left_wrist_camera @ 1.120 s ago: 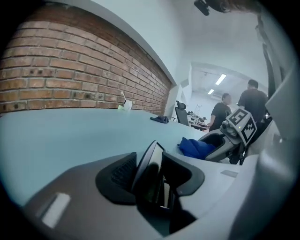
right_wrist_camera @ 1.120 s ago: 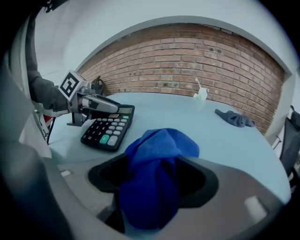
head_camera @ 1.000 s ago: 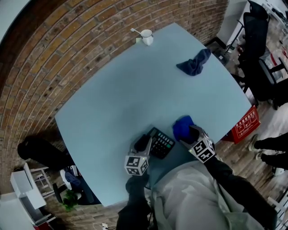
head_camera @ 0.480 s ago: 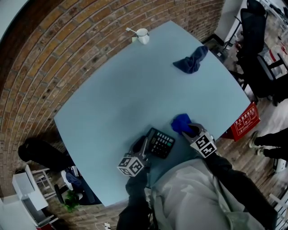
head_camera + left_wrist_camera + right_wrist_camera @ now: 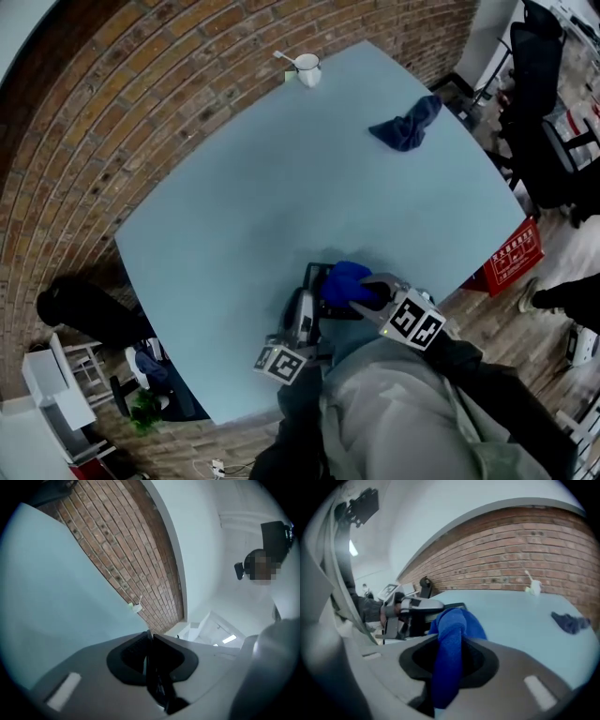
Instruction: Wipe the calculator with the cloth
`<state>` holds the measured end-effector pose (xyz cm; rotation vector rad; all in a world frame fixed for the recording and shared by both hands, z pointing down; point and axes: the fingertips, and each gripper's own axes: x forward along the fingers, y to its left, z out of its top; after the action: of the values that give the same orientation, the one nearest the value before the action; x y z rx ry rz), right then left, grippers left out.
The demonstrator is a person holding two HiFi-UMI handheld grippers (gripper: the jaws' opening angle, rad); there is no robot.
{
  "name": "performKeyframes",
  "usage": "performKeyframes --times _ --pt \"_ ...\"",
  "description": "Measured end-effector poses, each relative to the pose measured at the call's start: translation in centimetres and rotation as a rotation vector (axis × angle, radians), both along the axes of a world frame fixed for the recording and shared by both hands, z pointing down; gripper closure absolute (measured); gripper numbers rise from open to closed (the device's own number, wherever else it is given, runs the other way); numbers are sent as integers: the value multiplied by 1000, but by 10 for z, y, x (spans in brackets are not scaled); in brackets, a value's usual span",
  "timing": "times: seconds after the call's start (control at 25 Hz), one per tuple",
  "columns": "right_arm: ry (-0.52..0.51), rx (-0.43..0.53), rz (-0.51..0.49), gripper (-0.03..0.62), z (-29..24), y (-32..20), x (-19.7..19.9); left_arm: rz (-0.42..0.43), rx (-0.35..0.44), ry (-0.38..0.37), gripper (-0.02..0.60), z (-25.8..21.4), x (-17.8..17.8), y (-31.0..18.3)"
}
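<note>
My left gripper [image 5: 302, 309], rolled sideways at the near edge of the table [image 5: 262, 187], has just closed on the calculator [image 5: 315, 277]. My right gripper [image 5: 377, 292], tilted down, has just clamped the blue cloth [image 5: 345, 281] over it; bare tabletop lies beyond.

Lt-blue table [image 5: 234, 206] — white cup [image 5: 307, 70], dk-blue rag [image 5: 406, 127] on it.

The left tool [image 5: 305, 298] and the right tool [image 5: 364, 292] are 2 pale grey shells with black hollows at the jaws. Behind each tool sits a cube [image 5: 281, 364] of black-and-white square markers, then dark sleeves [image 5: 487, 398] and a light grey top [image 5: 394, 412].
</note>
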<state>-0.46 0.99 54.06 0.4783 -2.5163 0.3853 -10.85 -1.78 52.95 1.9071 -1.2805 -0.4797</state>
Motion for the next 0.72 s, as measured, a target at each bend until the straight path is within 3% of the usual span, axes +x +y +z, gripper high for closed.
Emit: performKeyframes --times 0.12,0.2,0.28,0.4,0.48,0.56,0.72 --pt "49 53 -248 488 -24 51 -37 -81 54 64 540 -26 -7 1" --pt "43 68 -315 488 -37 69 -46 -104 83 100 540 -43 -13 3" --pt "-14 92 -243 488 -54 55 -39 -126 113 141 540 -58 -19 8" --pt "-152 177 4 488 -92 0 -13 -173 161 212 540 -83 -32 12" --pt "-163 224 122 488 -108 -27 6 -192 193 294 540 -98 -35 14" --pt "-116 230 97 488 -116 -26 9 -208 209 326 540 -107 -36 15" --pt "-15 255 -174 488 -120 41 -30 -277 227 335 538 -122 -40 14"
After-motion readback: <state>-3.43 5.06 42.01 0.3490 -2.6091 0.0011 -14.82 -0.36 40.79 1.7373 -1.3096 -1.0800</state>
